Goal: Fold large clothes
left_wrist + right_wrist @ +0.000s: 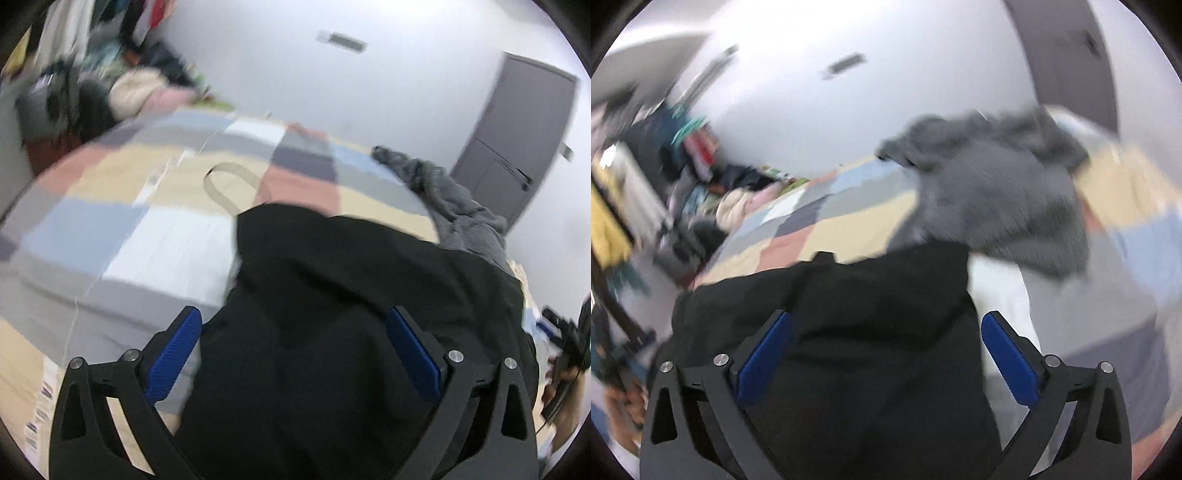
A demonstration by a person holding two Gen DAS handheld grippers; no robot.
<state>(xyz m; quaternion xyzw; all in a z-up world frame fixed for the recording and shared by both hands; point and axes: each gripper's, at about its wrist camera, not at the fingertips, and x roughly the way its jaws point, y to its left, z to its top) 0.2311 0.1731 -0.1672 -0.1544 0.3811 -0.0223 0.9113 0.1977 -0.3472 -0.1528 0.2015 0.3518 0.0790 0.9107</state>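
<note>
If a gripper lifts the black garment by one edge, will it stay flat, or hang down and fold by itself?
The black garment probably hangs limp: it already lies in soft folds on the patchwork bedcover. It looks broad, spreading past both open left gripper fingers, so one grip likely leaves most of it dragging. Its weight cannot be judged.

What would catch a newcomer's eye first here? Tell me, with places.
First, the black garment filling the lower middle of both views, lying between the wide-open fingers of the left gripper and the right gripper. Next, the crumpled grey garment beyond it, on the pastel patchwork bedspread. Last, the blurred pile of clothes on the floor by the far wall.
</note>
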